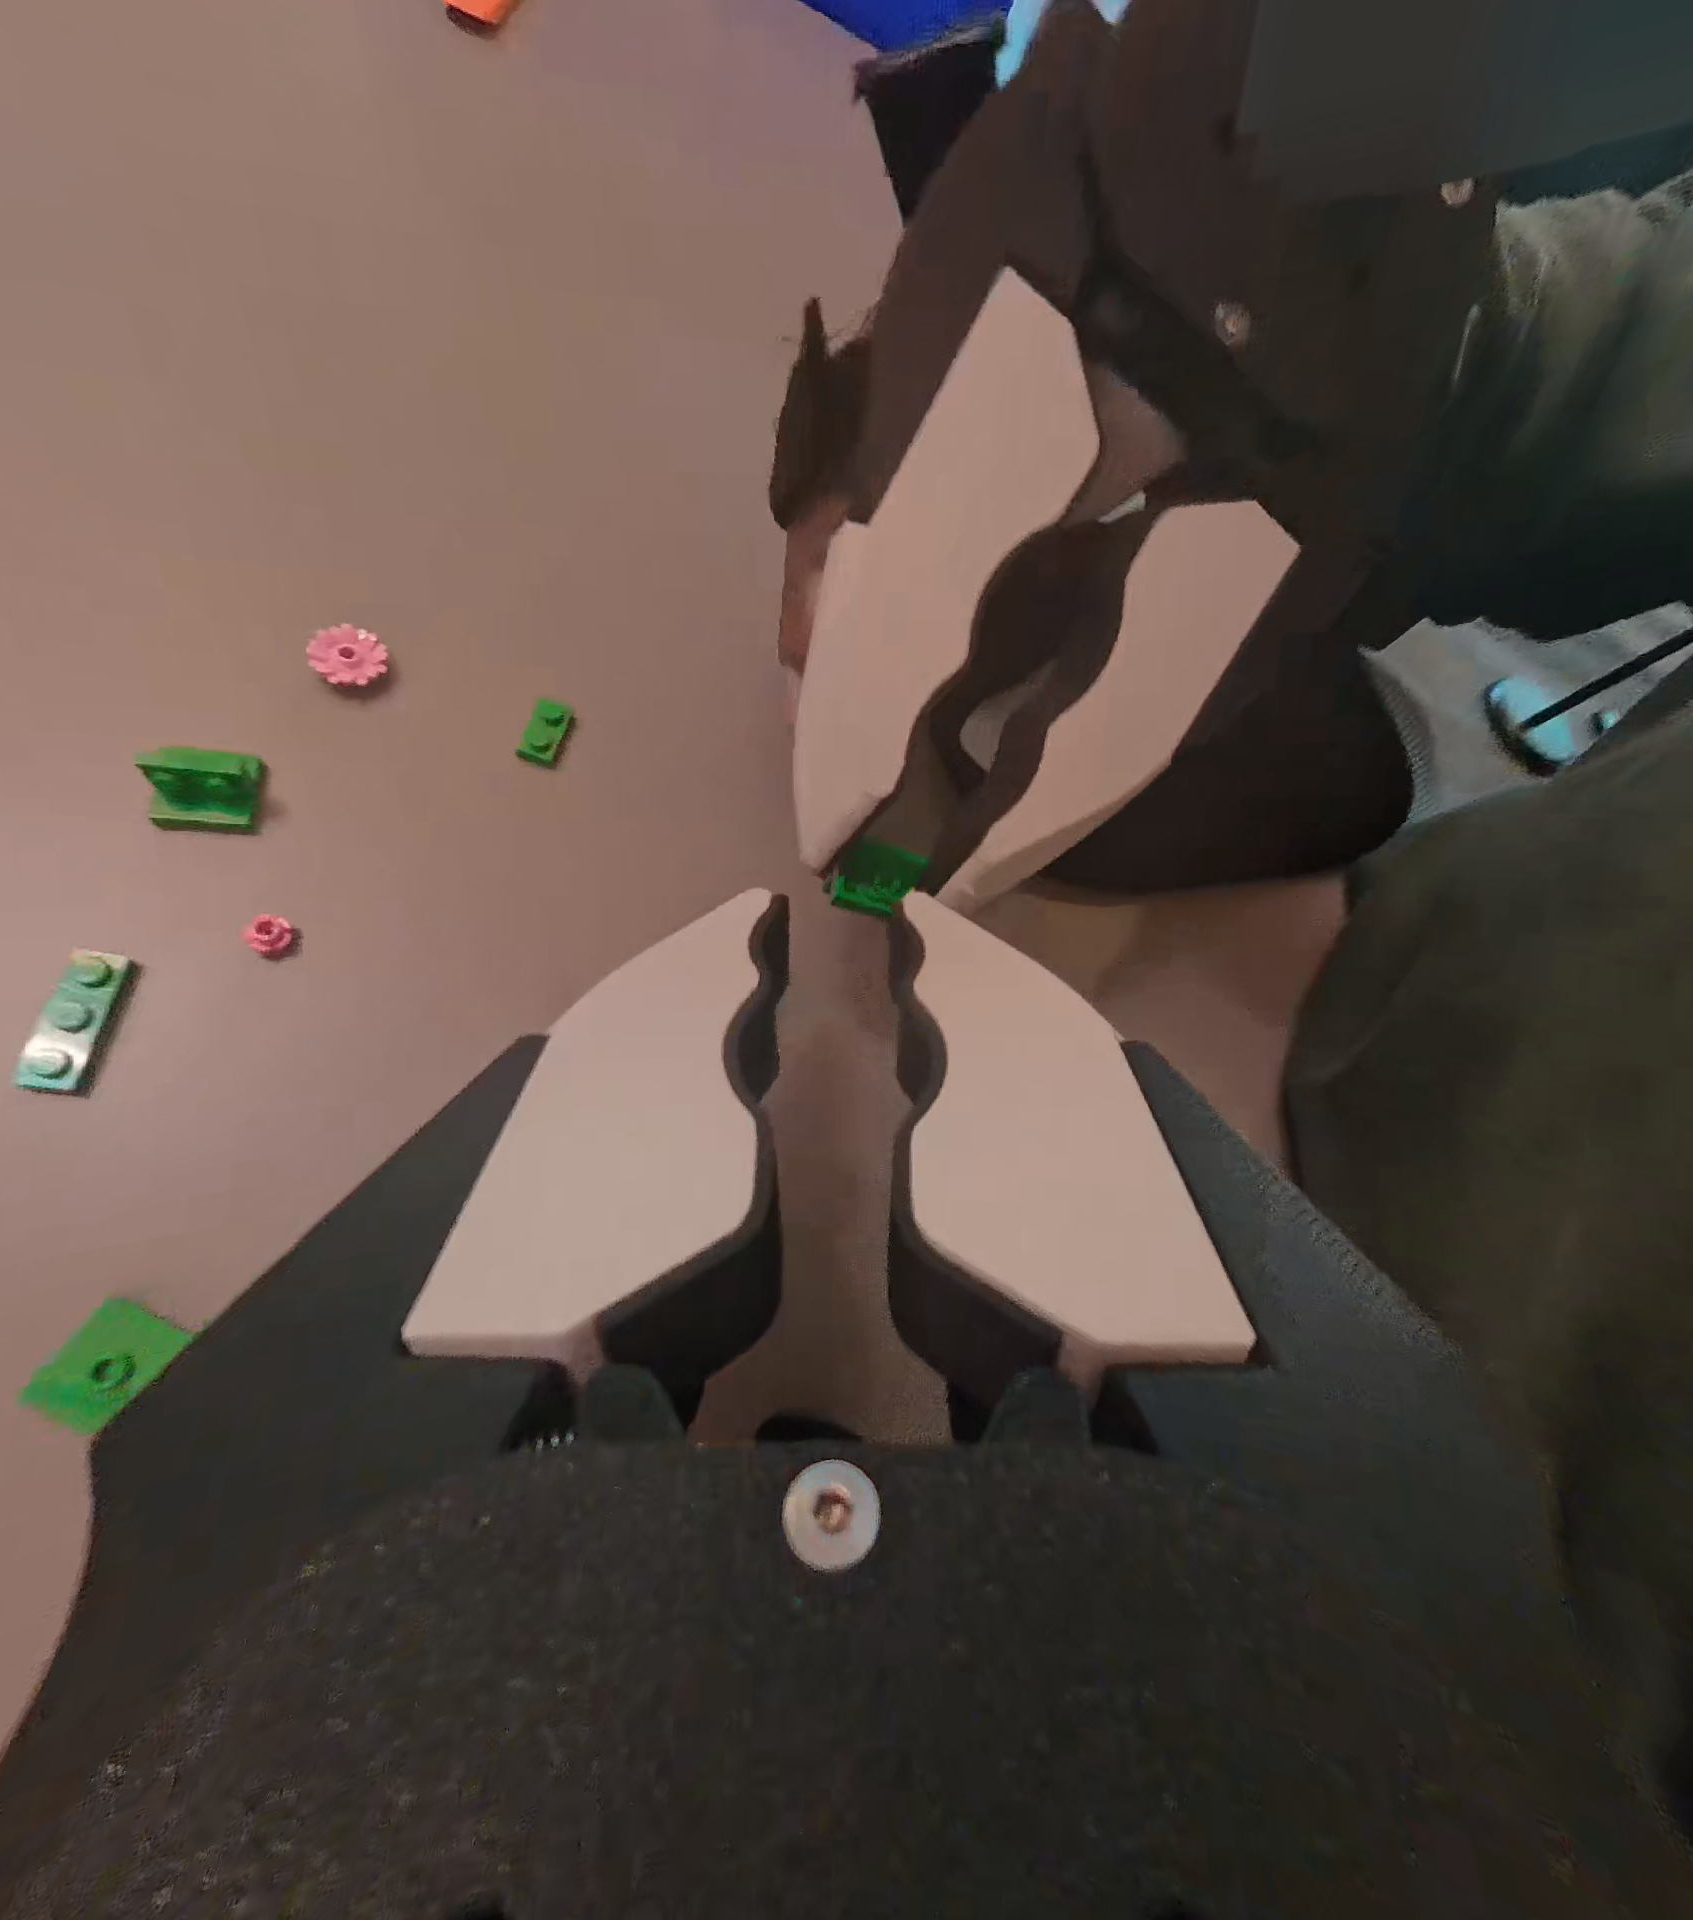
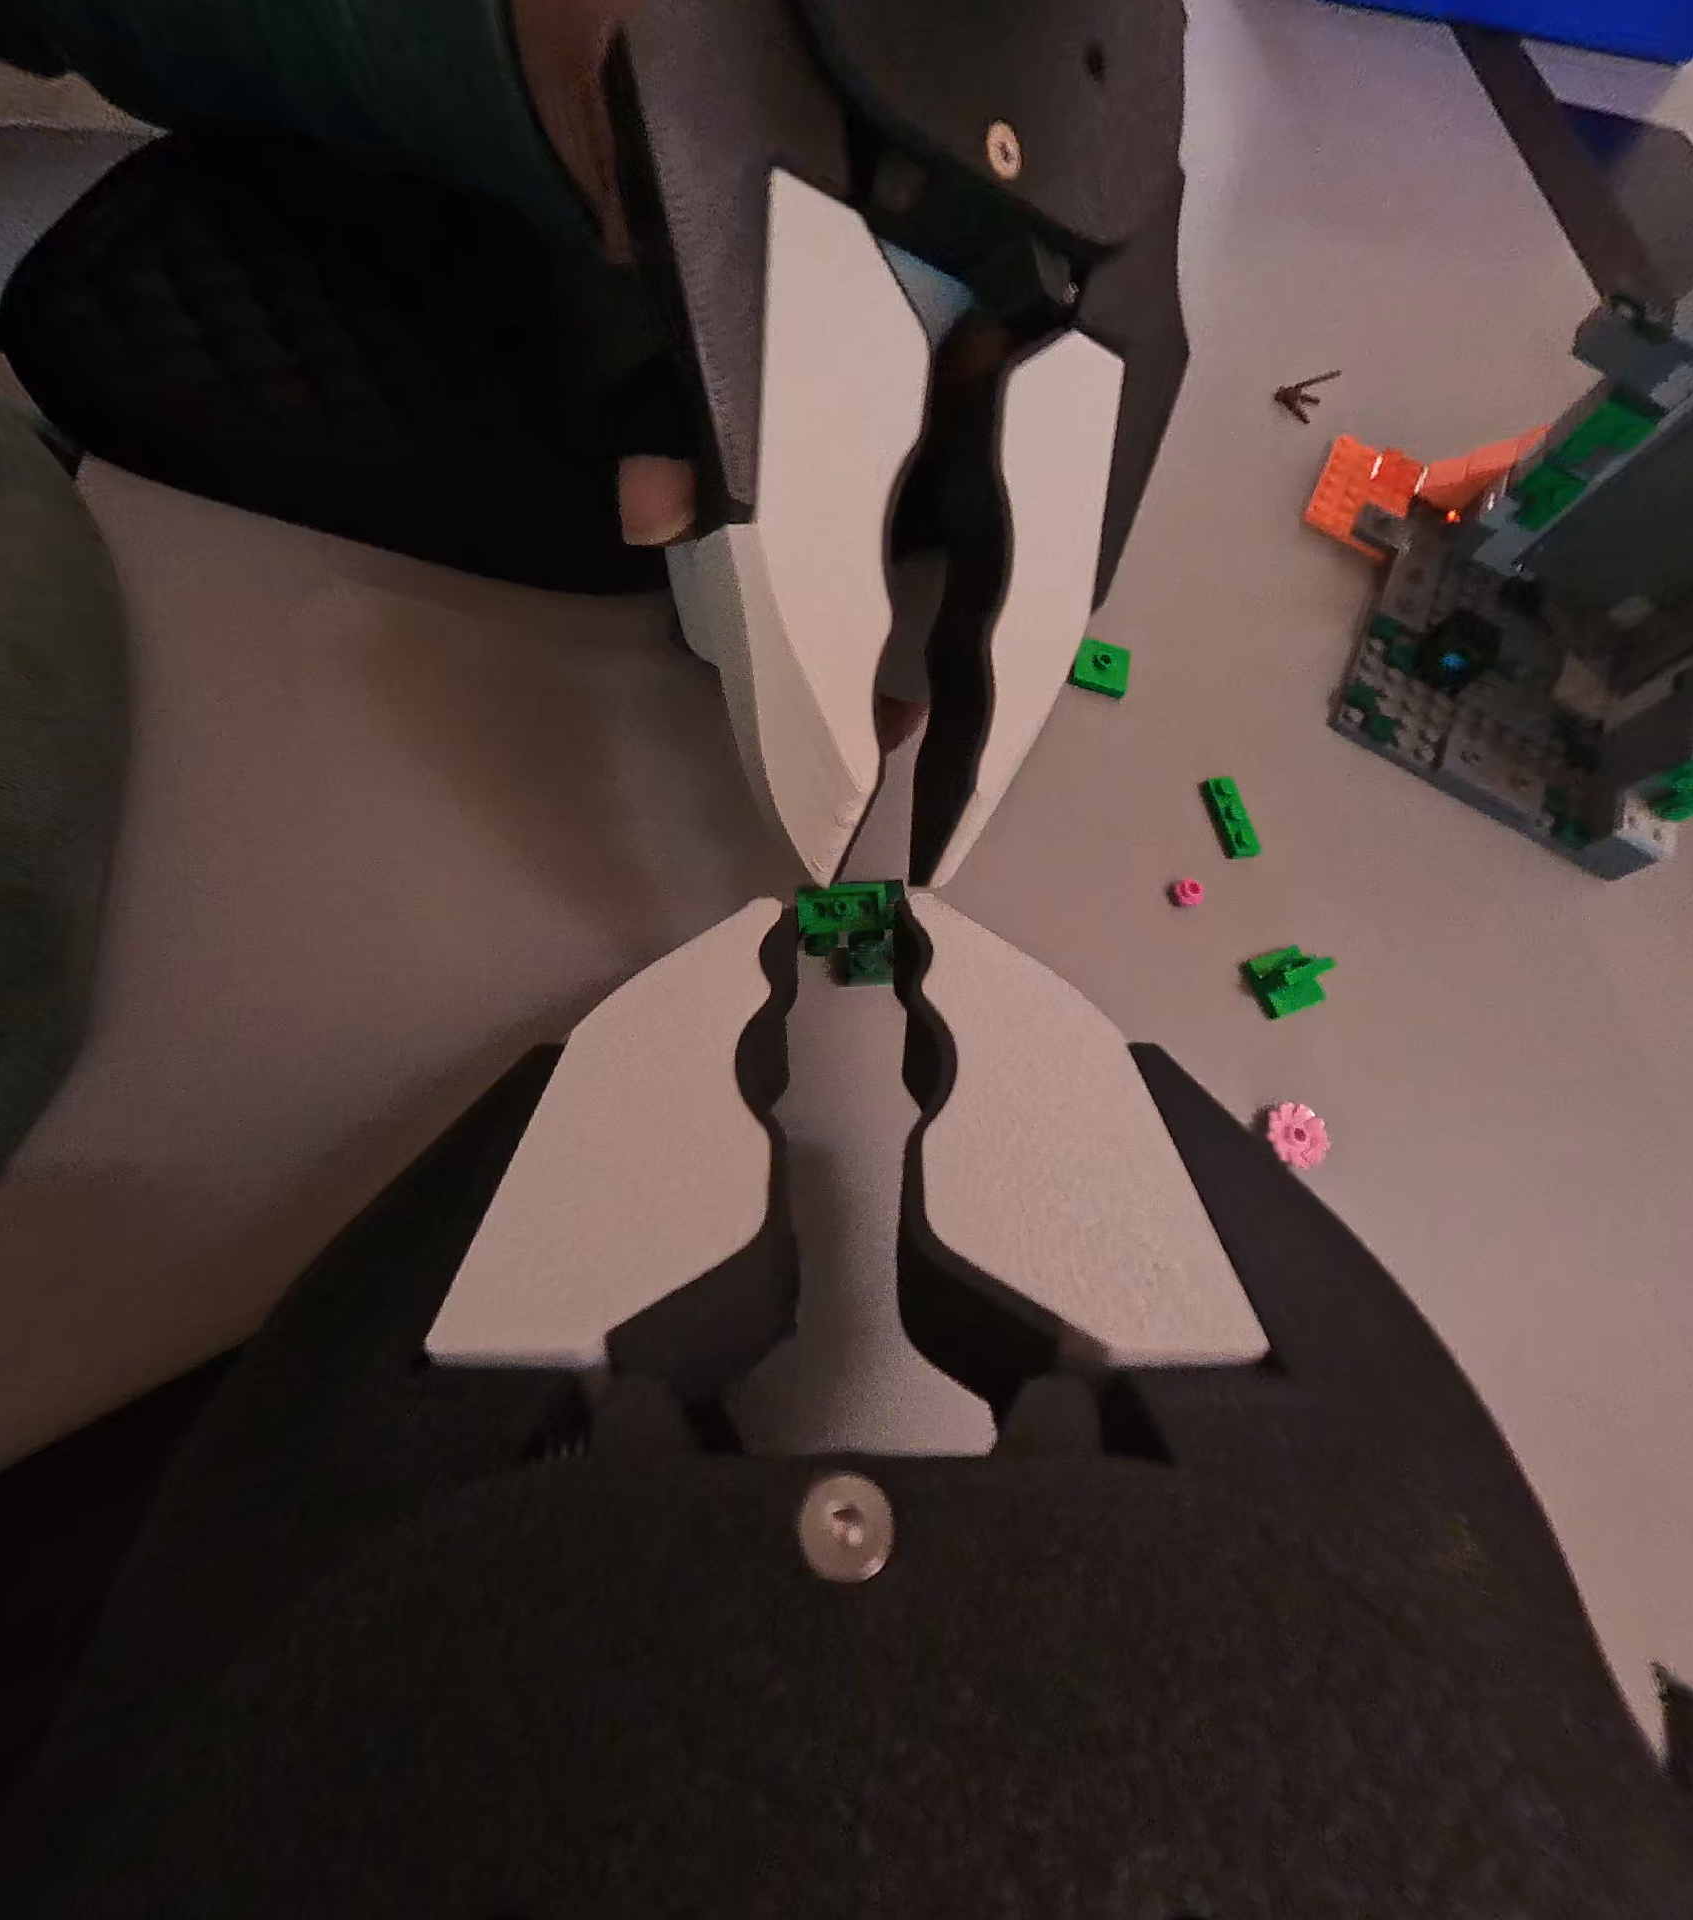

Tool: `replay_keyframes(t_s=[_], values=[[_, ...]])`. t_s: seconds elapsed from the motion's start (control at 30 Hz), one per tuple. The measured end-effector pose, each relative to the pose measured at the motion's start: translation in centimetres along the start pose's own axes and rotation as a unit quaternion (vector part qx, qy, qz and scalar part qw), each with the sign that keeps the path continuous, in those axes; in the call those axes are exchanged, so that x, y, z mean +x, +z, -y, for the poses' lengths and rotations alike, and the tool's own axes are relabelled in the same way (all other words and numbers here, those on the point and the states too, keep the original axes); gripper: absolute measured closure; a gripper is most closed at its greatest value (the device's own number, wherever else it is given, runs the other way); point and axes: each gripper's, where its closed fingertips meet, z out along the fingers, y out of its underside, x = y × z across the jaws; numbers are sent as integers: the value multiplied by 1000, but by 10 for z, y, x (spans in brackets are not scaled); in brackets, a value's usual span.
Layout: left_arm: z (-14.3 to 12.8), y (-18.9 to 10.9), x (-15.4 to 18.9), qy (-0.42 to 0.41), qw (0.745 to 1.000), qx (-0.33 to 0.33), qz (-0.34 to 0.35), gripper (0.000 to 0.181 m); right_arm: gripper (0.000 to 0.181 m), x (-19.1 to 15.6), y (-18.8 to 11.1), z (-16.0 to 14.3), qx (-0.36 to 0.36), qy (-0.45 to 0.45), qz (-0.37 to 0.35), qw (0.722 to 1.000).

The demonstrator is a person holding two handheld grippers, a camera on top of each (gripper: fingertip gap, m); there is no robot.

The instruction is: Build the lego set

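Right tongs (image 2: pixel 847 914) clenched on a small green lego bracket piece (image 2: pixel 847 914) above the beige tabletop (image 2: pixel 406 831); left tongs (image 1: pixel 834 909) slack, tips nearly touching it. Looks like a hand-over or mating step. Next: align and press squarely, then carry to the grey-green lego building (image 2: pixel 1590 623).

Right hand-held gripper (image 1: pixel 878 878) pinches green piece (image 1: pixel 875 879); left hand-held gripper (image 1: pixel 837 914) apart.

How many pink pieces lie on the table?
2. A large pink flower piece nearest the right gripper's body, and a small pink round stud farther out, near the green 1x3 plate. Others may be hidden.
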Motion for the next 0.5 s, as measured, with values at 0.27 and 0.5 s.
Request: replay_keyframes(t_s=[0.27,0.5], values=[[0,0,5,-10,1000,7,-22,164,165,-7,-3,10,12,-30,-5,999],[0,0,4,-11,1000,9,-25,165,165,-6,-3,9,13,-36,-10,999]])
